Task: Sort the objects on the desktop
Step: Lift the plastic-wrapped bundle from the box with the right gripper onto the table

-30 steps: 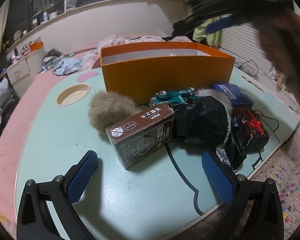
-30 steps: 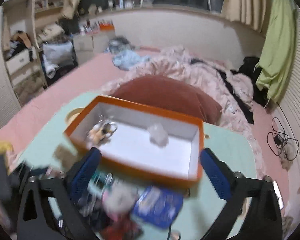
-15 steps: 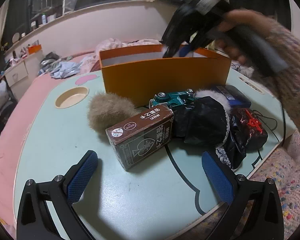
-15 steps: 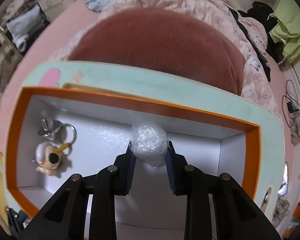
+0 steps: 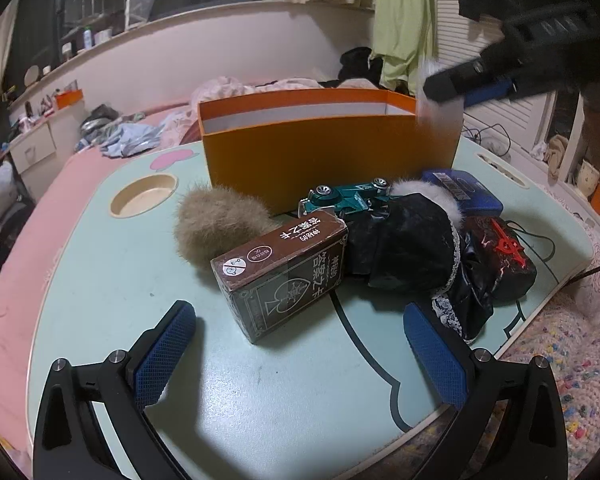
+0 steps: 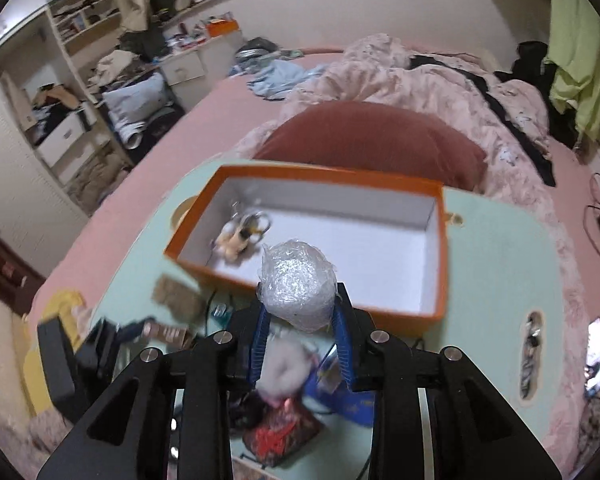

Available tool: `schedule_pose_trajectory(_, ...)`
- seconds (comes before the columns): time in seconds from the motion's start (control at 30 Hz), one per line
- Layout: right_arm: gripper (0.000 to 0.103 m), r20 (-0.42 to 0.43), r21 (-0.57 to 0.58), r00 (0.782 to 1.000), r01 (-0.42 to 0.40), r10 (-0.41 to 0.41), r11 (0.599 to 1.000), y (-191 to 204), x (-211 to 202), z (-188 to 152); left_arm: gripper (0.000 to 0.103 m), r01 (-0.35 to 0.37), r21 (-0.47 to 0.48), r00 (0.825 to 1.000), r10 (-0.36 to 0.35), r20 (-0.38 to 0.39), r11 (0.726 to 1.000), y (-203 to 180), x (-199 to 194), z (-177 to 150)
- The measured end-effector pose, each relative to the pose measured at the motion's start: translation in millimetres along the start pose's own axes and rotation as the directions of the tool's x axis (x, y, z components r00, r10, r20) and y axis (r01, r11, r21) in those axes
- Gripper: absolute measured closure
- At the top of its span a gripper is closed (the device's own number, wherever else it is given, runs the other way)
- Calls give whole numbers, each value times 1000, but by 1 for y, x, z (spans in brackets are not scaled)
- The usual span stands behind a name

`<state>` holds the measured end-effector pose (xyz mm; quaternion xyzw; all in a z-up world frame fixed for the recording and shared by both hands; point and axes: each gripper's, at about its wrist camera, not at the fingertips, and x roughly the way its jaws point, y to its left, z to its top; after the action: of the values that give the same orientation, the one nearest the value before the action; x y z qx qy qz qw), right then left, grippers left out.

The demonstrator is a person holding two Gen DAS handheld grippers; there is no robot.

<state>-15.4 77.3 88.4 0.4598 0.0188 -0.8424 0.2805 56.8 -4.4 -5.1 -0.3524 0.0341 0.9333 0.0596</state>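
Observation:
My right gripper (image 6: 300, 312) is shut on a ball of clear plastic wrap (image 6: 298, 284) and holds it in the air above the near wall of the orange box (image 6: 432, 314). A keychain figure (image 6: 240, 236) lies inside the box. My left gripper (image 5: 300, 336) is open and empty, low over the table, just short of a brown card box (image 5: 284, 276). Behind that lie a tan fur ball (image 5: 216, 226), a green toy car (image 5: 348, 198), a black lace-trimmed cloth (image 5: 412, 256) and a blue tin (image 5: 460, 192). The right gripper (image 5: 480, 80) shows blurred at the upper right of the left wrist view.
The pale green table (image 5: 100, 280) has a round cup recess (image 5: 144, 196) at the left and sits on a pink bed. A dark red cushion (image 6: 372, 140) lies behind the orange box (image 5: 328, 152). A dark packet with a red mark (image 5: 500, 256) lies at the table's right edge.
My right gripper, shut on the plastic ball inside the box half a second ago, has lifted it up and back out. My left gripper has not moved.

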Motion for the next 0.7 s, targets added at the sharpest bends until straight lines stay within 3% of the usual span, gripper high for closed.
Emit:
schedule_pose_trajectory(0.1,51,5,10,1000,-26,26,1000,-5,8,-5,0,0,0,1000,0,0,1000,0,0,0)
schedule_pose_trajectory(0.2,32,103,61,995,-27,21,998,-15,-5,-16,0,0,0,1000,0,0,1000,0,0,0)
schedule_pose_trajectory(0.33,32,146,130,988,41,-60,991,-32,-14,-50,0,-1,0,1000,1,0,1000,0,0,0)
schedule_pose_trajectory(0.47,32,135,167,983,102,-125,981,-41,-14,-94,0,-1,1,1000,1,1,1000,0,0,0)
schedule_pose_trajectory(0.6,32,95,160,980,159,-176,974,-41,3,-116,0,-4,2,1000,5,-1,1000,0,0,0)
schedule_pose_trajectory(0.63,31,86,147,975,193,-207,970,-40,9,-119,0,-4,1,1000,4,-2,1000,0,0,0)
schedule_pose_trajectory(0.7,23,98,86,935,332,-340,939,-29,15,-120,0,-3,1,1000,3,-1,1000,0,-1,0)
